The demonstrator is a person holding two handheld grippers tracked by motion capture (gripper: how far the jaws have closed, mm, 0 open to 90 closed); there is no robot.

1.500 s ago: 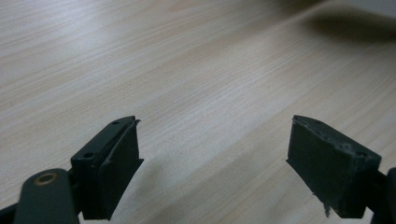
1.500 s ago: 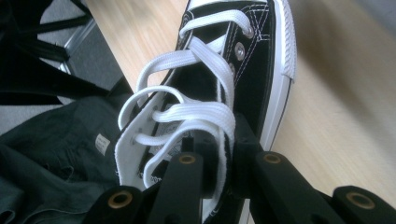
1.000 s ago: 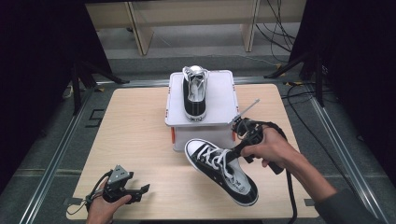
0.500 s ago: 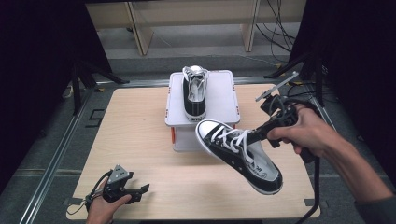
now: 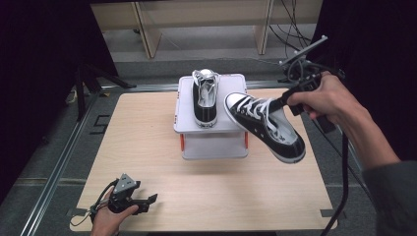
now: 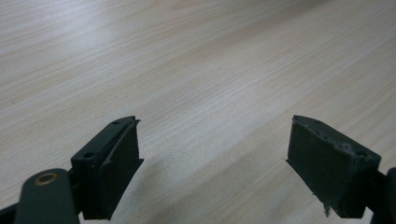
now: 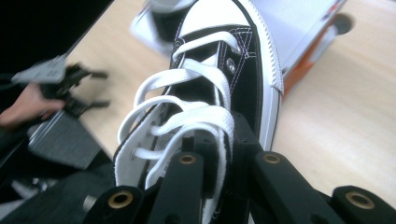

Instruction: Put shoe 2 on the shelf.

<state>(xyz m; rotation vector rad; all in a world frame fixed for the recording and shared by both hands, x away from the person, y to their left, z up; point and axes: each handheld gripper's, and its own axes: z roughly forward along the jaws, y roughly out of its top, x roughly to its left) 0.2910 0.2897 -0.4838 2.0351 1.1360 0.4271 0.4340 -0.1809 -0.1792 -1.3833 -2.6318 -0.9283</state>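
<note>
Sneaker (image 5: 265, 127) hangs in the air off the right edge of the white box (image 5: 187, 98), clamped at its laced throat by my right gripper (image 5: 281, 102). Its toe points toward ten o'clock, heel toward four, and the toe already overlaps the box's right edge. The other shoe (image 5: 205, 97) stands on the lid pointing twelve, so the free strip lies just at its three o'clock. My left gripper (image 5: 142, 202) rests spread and empty at seven o'clock on the table (image 5: 147, 142), much farther away.
</note>
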